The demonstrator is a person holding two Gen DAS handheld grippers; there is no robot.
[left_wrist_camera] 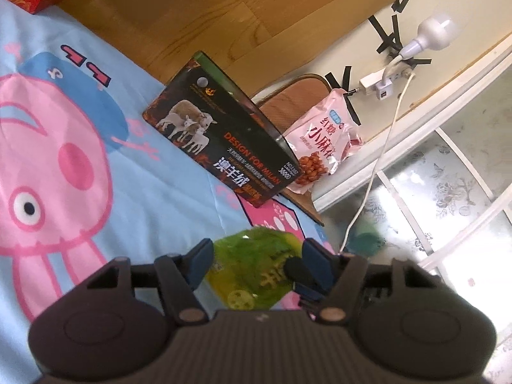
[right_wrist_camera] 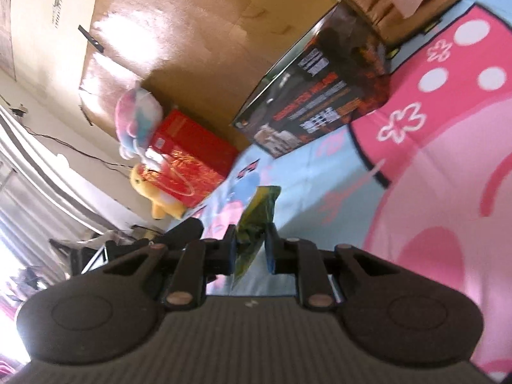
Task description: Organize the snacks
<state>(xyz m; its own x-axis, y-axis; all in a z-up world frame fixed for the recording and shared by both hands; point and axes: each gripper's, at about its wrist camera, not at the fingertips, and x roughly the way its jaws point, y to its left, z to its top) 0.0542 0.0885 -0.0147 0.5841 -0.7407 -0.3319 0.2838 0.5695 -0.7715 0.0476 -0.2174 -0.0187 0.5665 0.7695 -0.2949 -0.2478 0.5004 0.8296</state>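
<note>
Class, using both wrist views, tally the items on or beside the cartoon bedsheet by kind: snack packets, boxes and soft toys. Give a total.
Snack packets: 2, the green packet and the pink packet
Boxes: 2, the black box and the red box
Soft toys: 2, the pastel plush and the yellow plush
Total: 6

green snack bag (left_wrist_camera: 256,272): glossy plastic | sheet (left_wrist_camera: 96,176): matt cloth | black box (left_wrist_camera: 220,147): glossy card
</note>
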